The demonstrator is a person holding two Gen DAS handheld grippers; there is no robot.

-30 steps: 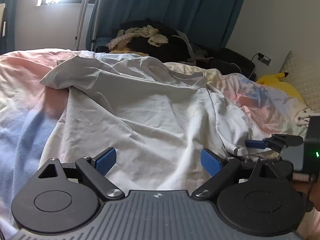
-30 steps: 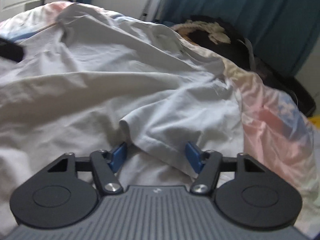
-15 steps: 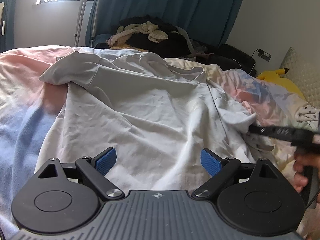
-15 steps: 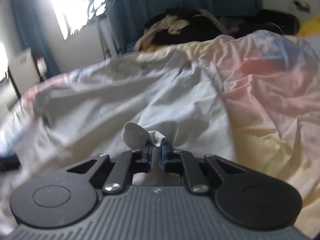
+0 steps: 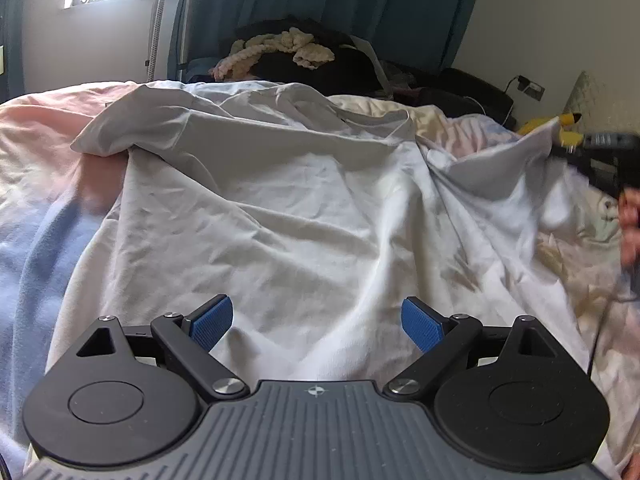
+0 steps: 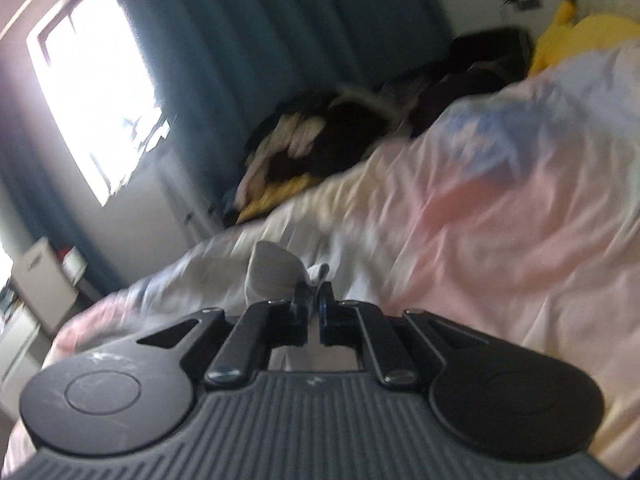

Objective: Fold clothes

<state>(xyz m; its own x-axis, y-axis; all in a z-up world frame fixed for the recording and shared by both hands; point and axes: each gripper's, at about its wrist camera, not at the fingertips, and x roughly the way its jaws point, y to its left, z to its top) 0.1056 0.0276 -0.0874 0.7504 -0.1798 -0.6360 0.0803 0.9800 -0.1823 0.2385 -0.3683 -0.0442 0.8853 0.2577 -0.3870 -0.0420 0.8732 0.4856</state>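
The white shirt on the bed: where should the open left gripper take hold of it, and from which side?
Probably the far-left sleeve of the white shirt. It sticks out flat over the pink bedding, with a free edge to slide under. The left gripper, jaws wide open, would come from the left. The right gripper already pinches the opposite sleeve, lifted.

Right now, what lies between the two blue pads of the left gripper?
Only the white shirt, lying wrinkled on the bed; the open left gripper holds nothing. The left wrist view shows this.
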